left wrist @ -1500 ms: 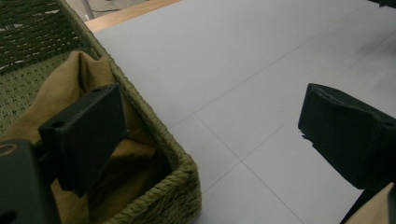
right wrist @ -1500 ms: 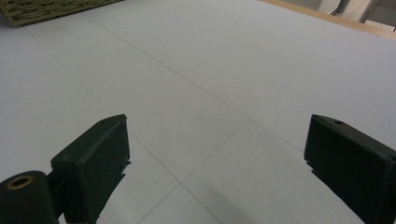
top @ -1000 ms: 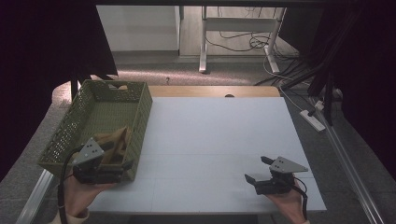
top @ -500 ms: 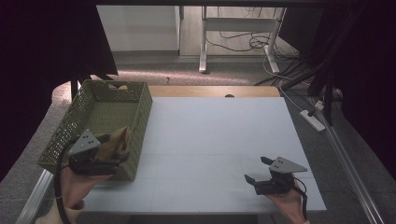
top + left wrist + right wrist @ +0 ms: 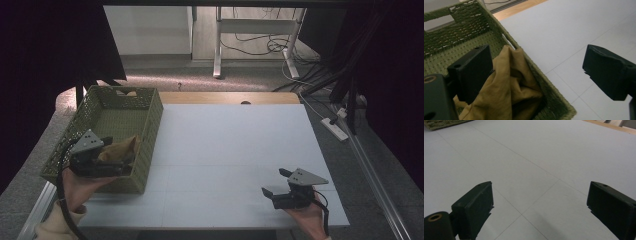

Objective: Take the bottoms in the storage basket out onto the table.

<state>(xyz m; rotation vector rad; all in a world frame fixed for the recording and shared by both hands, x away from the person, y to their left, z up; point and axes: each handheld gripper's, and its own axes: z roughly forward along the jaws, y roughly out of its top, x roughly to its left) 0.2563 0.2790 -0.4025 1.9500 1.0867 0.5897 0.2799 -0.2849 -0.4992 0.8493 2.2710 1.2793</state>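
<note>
Cloth (image 5: 506,92) sits bunched in the near right corner of the green basket (image 5: 149,130), right up against the left tool (image 5: 106,154), whose jaws gape wide with one inside the basket touching the fabric and the other out over the desk (image 5: 235,150), gripping nothing. Right tool (image 5: 275,186) is way off at about 4 o'clock, also wide open and empty, so left is clearly nearer. Count: one cloth, one basket, two tools.

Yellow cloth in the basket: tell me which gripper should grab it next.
Left. The left gripper hangs open over the green basket, one jaw beside the yellow cloth. The right gripper sits far across the white table.
</note>
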